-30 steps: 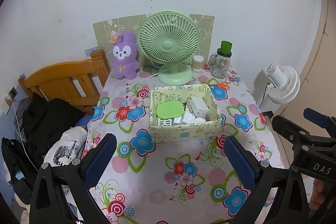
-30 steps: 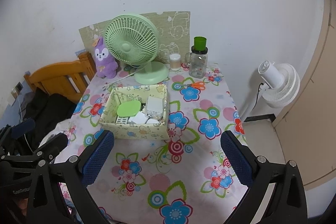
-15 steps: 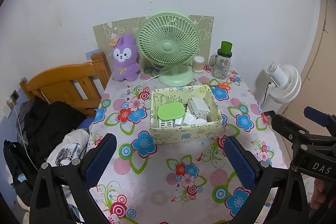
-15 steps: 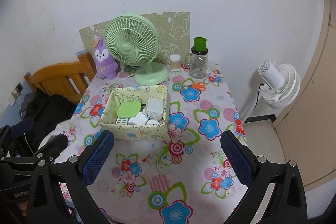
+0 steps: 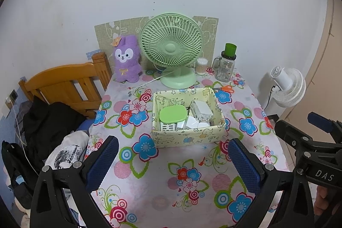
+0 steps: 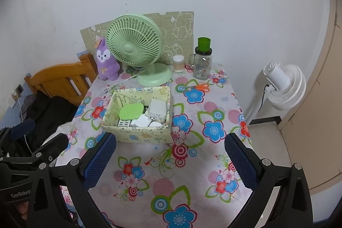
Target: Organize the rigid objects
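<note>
A pale yellow patterned box point(image 5: 188, 136) point(image 6: 136, 134) sits in the middle of the flowered table. It holds a green oval lid point(image 5: 172, 114) point(image 6: 131, 111), white chargers point(image 5: 202, 110) point(image 6: 157, 109) and other small white items. My left gripper point(image 5: 173, 161) is open and empty, held back from the box above the table's near part. My right gripper point(image 6: 168, 160) is open and empty, also short of the box. The right gripper also shows at the right edge of the left wrist view point(image 5: 307, 136).
At the back stand a green desk fan point(image 5: 172, 48), a purple plush point(image 5: 126, 59), a cotton swab jar point(image 5: 202, 66) and a glass jar with green lid point(image 5: 226, 66). Orange scissors point(image 5: 224, 88) lie behind the box. A wooden bed frame point(image 5: 64, 82) is left, a white floor fan point(image 5: 287, 87) right.
Both grippers have drawn back slightly from the table, so the box sits a little farther away. Both stay open and empty.
</note>
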Action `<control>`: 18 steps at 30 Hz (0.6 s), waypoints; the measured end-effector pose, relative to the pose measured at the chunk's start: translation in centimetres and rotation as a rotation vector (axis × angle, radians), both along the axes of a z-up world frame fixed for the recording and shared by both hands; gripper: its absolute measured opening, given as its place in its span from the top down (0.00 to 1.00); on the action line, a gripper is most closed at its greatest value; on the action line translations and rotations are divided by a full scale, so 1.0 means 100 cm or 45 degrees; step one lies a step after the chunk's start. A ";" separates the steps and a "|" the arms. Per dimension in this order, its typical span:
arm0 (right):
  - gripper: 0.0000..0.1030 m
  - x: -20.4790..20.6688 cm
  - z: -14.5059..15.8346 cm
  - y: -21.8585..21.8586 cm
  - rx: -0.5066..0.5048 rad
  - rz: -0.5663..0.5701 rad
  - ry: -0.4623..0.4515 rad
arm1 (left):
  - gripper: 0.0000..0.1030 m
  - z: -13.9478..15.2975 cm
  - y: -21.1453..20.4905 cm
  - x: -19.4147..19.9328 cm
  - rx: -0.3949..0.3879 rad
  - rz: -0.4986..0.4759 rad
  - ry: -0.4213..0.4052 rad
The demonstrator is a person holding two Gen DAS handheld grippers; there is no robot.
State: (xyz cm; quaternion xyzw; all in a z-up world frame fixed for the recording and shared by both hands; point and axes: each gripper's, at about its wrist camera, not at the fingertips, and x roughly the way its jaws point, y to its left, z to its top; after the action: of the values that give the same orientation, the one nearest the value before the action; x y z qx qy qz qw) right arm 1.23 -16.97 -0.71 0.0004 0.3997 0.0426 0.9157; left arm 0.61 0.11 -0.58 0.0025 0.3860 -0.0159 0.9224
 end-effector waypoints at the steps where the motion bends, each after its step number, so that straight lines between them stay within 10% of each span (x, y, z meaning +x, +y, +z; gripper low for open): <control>1: 0.01 0.000 0.000 0.000 0.000 0.001 -0.003 | 0.00 0.000 0.000 0.000 0.000 0.000 -0.002; 18: 0.01 0.002 -0.005 -0.005 -0.004 -0.011 0.008 | 0.00 -0.006 -0.001 0.003 -0.012 0.009 0.021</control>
State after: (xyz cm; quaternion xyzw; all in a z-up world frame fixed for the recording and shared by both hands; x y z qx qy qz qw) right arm 1.46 -17.45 -1.21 0.0008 0.4028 0.0379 0.9145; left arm 0.86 0.02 -1.22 -0.0032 0.3934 -0.0144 0.9192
